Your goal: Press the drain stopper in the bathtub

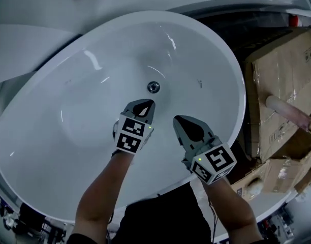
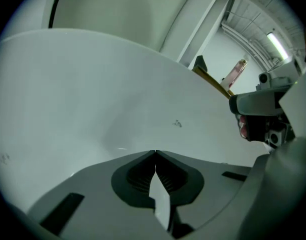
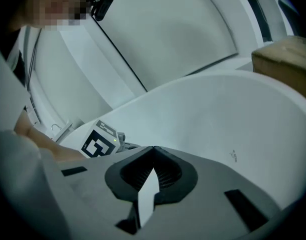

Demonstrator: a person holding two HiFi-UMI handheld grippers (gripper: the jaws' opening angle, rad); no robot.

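Observation:
A round chrome drain stopper (image 1: 153, 87) sits in the floor of the white oval bathtub (image 1: 54, 100) in the head view. My left gripper (image 1: 151, 102) hovers just short of the stopper, jaws shut and empty, tips pointing toward it. My right gripper (image 1: 176, 118) hangs to its right, a little further from the stopper, also shut on nothing. In the left gripper view the shut left gripper (image 2: 155, 152) faces the tub's white wall (image 2: 93, 94); the stopper is hidden. The right gripper view shows the shut right gripper (image 3: 153, 147) and the left gripper's marker cube (image 3: 99, 140).
Cardboard boxes (image 1: 282, 85) wrapped in tape stand beyond the tub's right rim, with a pale tube (image 1: 290, 111) lying on them. A small dark mark (image 1: 199, 83) shows on the tub's inner wall. White walls curve behind the tub.

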